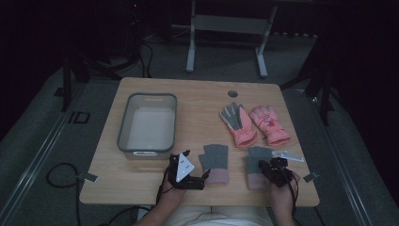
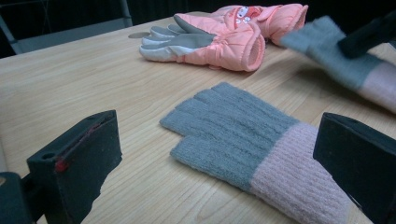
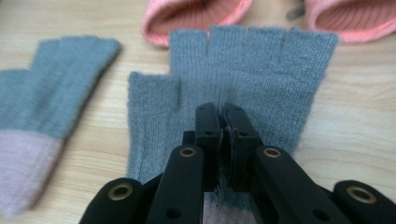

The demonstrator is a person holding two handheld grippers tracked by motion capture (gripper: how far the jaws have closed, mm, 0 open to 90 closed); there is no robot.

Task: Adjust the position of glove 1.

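Two grey knit fingerless gloves with pink cuffs lie near the table's front edge. My left gripper [image 1: 197, 165] stands open just left of the left grey glove [image 1: 215, 162] [image 2: 233, 135], which lies flat on the wood ahead of its wide-apart jaws without touching them. My right gripper [image 1: 273, 167] [image 3: 226, 116] is shut on the right grey glove [image 1: 256, 162] [image 3: 261, 65], pinching the knit near the palm. In the left gripper view that glove [image 2: 336, 60] looks blurred and slightly raised under the right gripper [image 2: 369, 35].
A pair of pink padded winter gloves [image 1: 254, 125] [image 2: 219, 42] lies side by side behind the grey ones, cuffs [image 3: 196, 14] toward me. An open grey bin [image 1: 123, 127] stands at the left of the table. A round cable hole [image 1: 233, 93] sits near the far edge.
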